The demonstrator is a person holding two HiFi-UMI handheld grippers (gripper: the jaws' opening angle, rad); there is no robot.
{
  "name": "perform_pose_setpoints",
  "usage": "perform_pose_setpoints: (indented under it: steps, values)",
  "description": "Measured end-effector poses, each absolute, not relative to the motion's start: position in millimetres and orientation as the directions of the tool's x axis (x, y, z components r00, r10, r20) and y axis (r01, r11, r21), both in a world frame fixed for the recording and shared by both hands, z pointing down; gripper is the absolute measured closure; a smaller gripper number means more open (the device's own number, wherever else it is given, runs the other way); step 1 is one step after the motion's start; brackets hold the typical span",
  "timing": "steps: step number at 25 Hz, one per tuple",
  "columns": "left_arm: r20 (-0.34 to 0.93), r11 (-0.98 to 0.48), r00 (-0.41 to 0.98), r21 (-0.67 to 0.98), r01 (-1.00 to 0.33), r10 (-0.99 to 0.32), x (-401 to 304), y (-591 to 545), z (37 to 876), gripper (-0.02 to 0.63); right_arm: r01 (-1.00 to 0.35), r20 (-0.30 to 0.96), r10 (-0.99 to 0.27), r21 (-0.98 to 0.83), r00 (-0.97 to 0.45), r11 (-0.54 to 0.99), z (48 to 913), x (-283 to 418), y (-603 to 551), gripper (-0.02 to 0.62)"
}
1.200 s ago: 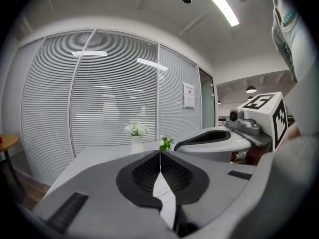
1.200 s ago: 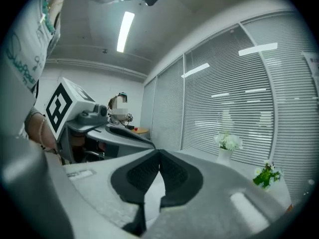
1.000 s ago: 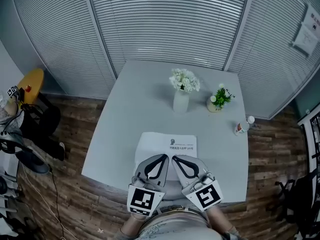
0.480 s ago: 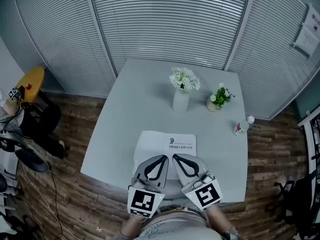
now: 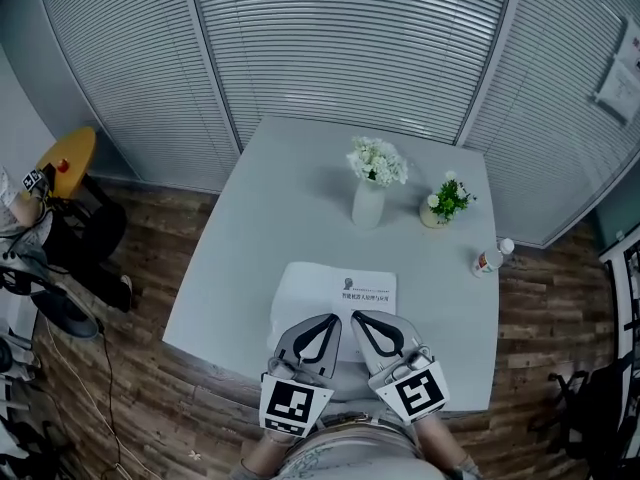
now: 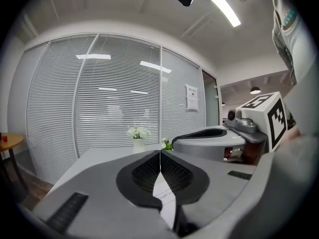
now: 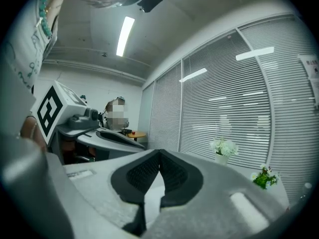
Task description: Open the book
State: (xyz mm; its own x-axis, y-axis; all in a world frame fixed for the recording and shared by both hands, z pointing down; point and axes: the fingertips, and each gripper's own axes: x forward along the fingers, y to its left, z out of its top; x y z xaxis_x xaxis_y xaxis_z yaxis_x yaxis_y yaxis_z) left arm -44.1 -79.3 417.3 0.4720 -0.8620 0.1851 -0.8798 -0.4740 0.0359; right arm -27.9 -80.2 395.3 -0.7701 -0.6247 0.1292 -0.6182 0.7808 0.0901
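Nearest to you, your left tongs [image 5: 334,319] and your right tongs [image 5: 358,316] sat side by side, close together, over the near end of the book [image 5: 340,286]. Each pointed away from you. Both were closed tip to tip. In the left gripper view the two pads met in a thin line, in the right gripper view they met at a point, and neither pair pinched anything. Through the slit under each closed pair only a sliver of the white book showed. Whether the tongs rested on the cover or hung just above it, you could not have told from these views.

The book lay flat and shut on the tabletop [image 5: 262,228], about midway along its near edge. Its cover was plain white, with a small dark emblem and a couple of lines of fine dark print toward the far right, too small to read. The tongs covered its near end.

Further across the tabletop stood a white vase [image 5: 367,204] of white flowers, with a small potted plant [image 5: 444,200] to its right and a small bottle [image 5: 488,259] near the right edge. Beyond the tabletop hung grey blinds [image 5: 350,48].
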Motion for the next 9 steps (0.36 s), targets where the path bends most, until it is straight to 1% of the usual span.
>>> perform_pose_setpoints:
  steps: [4,9]
  values:
    - [0.199,-0.464,0.458,0.018,-0.886,-0.867,-42.3,-77.0,420.8,0.606,-0.604,0.148,-0.611,0.095,-0.778,0.791,399.4,-28.6,-78.5,0.593]
    - [0.205,-0.455,0.450,0.025,-0.890,-0.869,-44.3,-75.5,421.6,0.606,-0.619,0.163,-0.623,0.080,-0.765,0.781,400.2,-27.5,-80.6,0.594]
